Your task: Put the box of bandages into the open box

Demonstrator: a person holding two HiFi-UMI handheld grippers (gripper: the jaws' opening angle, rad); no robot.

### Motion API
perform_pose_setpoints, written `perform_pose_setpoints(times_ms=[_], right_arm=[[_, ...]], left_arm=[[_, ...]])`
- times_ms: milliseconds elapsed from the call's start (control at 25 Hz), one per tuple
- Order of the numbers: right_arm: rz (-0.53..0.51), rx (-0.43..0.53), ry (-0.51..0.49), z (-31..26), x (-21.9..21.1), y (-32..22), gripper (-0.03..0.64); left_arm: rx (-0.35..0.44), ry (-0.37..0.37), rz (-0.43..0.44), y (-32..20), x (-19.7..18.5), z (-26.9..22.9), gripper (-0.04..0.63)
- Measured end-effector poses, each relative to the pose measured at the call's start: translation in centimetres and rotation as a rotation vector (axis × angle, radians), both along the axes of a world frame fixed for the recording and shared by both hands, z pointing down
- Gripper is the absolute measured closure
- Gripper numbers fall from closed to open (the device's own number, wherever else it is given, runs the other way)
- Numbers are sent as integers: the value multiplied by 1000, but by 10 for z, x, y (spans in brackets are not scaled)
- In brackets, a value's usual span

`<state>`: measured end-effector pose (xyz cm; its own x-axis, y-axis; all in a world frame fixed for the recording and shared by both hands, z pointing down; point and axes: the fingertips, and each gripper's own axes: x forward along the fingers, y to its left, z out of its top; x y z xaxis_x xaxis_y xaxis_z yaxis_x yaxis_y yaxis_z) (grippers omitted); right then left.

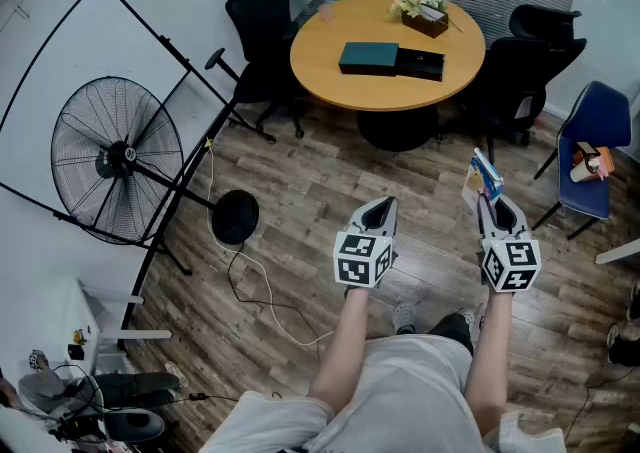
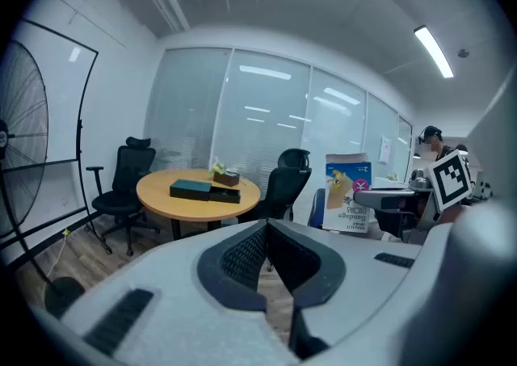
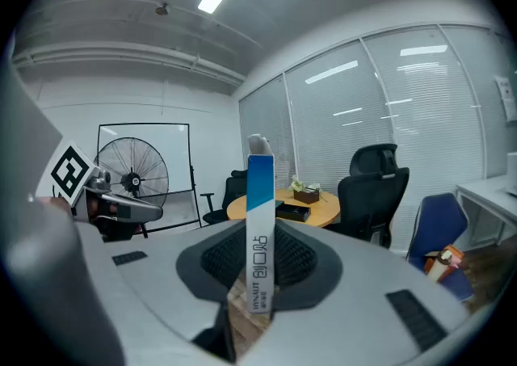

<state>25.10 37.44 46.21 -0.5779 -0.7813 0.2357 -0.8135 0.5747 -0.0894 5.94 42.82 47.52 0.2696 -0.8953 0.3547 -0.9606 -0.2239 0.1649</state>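
Note:
My right gripper (image 1: 492,201) is shut on the box of bandages (image 1: 485,175), a thin blue and white carton that stands upright between the pads (image 3: 260,227). The left gripper view shows the same carton (image 2: 349,195) from its broad side. My left gripper (image 1: 380,205) is shut with nothing in it; its tips (image 2: 266,225) meet. Both grippers hang over the wood floor, well short of the round wooden table (image 1: 330,76). On that table lies the open box (image 1: 421,65), black, with a dark teal part (image 1: 368,58) right beside it.
A small planter with flowers (image 1: 425,13) stands on the table's far side. Black office chairs (image 1: 262,21) ring the table, and a blue chair (image 1: 592,141) with things on it stands at the right. A floor fan (image 1: 115,156) and a cable (image 1: 255,291) are at the left.

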Motion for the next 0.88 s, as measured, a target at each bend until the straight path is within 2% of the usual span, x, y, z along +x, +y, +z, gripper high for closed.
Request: perform_pose_setpoints(times_ms=[200,400,560,720,880], right_arm=[[12,30,6,-3,-17,0,540],[14,34,7,-11,-24,-1,540],[-3,61,-34,-23,-32,-2,540],[-30,78,1,-27,-48,-6,540],[-50,89,-20,-30,-55,-24,540]], left_arm=[[72,14,-6,-3,-22,-15,586],[81,19,-9,2,-35,-19,586],[89,20,-12,5,-48,-21,586],[96,28,-23,2,-60,-23,586],[97,10,-20,-9,-62,-20,586]])
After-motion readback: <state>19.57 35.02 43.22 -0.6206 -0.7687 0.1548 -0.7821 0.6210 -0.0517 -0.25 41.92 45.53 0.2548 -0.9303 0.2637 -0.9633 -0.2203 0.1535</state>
